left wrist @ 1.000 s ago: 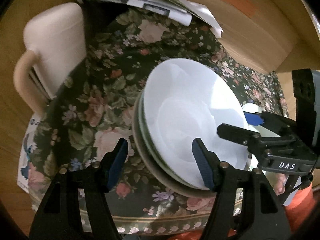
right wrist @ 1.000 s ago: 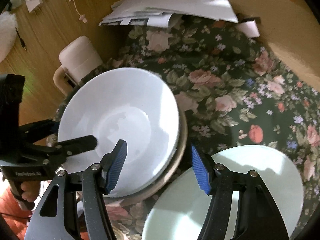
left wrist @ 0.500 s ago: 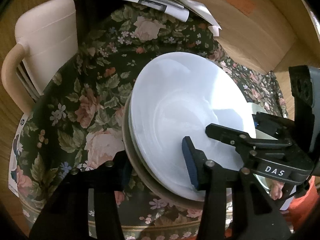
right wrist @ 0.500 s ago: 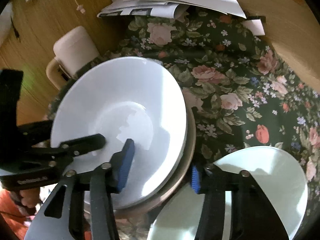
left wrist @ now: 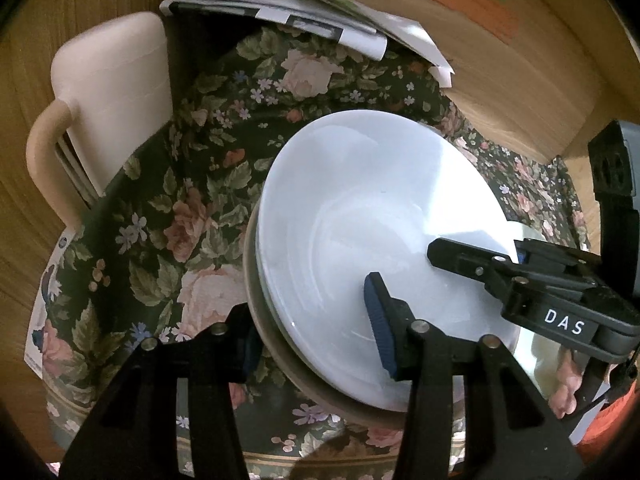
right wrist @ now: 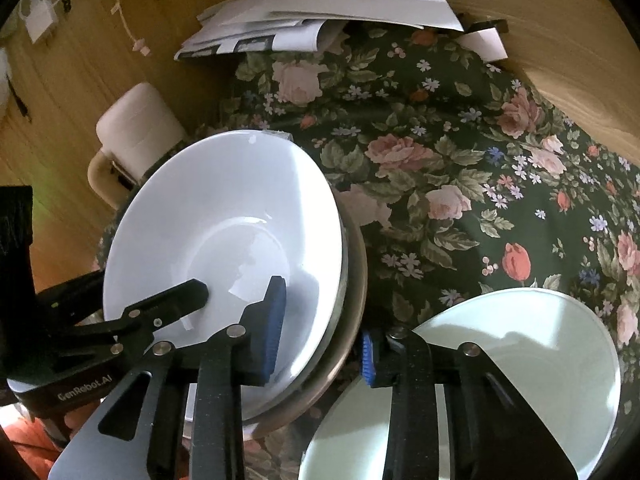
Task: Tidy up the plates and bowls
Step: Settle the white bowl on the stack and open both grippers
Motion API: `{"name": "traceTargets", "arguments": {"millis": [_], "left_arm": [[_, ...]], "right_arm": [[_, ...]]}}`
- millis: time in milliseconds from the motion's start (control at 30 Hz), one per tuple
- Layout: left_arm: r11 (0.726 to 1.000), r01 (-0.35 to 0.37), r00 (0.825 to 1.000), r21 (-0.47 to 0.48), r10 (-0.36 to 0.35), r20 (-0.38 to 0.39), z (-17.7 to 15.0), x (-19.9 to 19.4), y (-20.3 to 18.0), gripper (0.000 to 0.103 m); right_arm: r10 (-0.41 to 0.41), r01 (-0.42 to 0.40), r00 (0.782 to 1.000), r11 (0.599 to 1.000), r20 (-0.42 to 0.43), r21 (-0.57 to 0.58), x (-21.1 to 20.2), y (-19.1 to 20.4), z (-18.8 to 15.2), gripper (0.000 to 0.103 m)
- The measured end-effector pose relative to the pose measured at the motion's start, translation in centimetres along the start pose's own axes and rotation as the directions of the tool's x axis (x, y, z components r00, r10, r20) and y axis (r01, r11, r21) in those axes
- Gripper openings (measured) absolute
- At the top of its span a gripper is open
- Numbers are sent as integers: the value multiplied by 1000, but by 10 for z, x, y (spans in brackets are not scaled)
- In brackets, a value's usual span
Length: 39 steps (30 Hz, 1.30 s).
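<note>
Left tongs [left wrist: 316, 344]: you have them clamped on the near-left rim of the stack; one blue pad [left wrist: 378, 332] lies inside the white bowl, the other sits outside, mostly hidden under the rim.
Right tongs [right wrist: 320, 334]: you have them clamped on the near-right rim of the same stack; left pad [right wrist: 272, 328] inside the white bowl, right pad outside against the grey rim. In the left view they enter from the right, marked "DAS".
Stack [right wrist: 352, 280]: white bowl [left wrist: 372, 232] on top, nested in a grey-rimmed dish [left wrist: 276, 340] beneath; a thin further rim shows between them, and you cannot tell how many pieces there are. The stack is tilted. Whether its base touches the cloth cannot be told.
Location: the stack is near centre of the surface, above the floral cloth [right wrist: 460, 152].
Pale plate [right wrist: 500, 360]: on the cloth at near right, just beside the stack; the right tongs' outer finger crosses it.
Papers [left wrist: 304, 12]: piled at the far edge of the surface.
Chair [left wrist: 108, 92]: cream, at the far left, beside the surface.
Your hand [left wrist: 564, 384]: fingers visible at near right under the right tool.
</note>
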<state>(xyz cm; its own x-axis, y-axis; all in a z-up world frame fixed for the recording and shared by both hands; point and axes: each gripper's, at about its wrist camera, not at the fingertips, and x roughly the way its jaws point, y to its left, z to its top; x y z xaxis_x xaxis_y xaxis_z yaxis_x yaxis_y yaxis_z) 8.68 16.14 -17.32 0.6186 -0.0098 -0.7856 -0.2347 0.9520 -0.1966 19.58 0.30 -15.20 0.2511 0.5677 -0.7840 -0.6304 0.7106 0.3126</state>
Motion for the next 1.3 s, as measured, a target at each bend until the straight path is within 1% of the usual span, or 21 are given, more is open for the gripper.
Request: {"name": "traceTargets", "arguments": {"millis": [200,367,533,900,1300], "left_arm": [[1000,14,1000,5,-14,19,6,-7,-7,47],[1000,26,999,17,-27,47,13,-15,-20,47],[998,54,997,12,-55,60,16,-22,-34,47],[993,105,992,58,-109,65,15,-30,-76,47],[981,161,985,108,-167,47,6,-33,-116,47]], "right_arm": [[-9,9,999,1000,42,7,-15,-3,2,29],[-18,17,997,1000,79,16,-34,-6,5,29],[-42,40,993,999,113,18,-53,-11,3,29],[-98,88,982,994,161,64,-92,-34,-13,29],[-153,132,971,984,183,122,-128,-56,-39,29]]}}
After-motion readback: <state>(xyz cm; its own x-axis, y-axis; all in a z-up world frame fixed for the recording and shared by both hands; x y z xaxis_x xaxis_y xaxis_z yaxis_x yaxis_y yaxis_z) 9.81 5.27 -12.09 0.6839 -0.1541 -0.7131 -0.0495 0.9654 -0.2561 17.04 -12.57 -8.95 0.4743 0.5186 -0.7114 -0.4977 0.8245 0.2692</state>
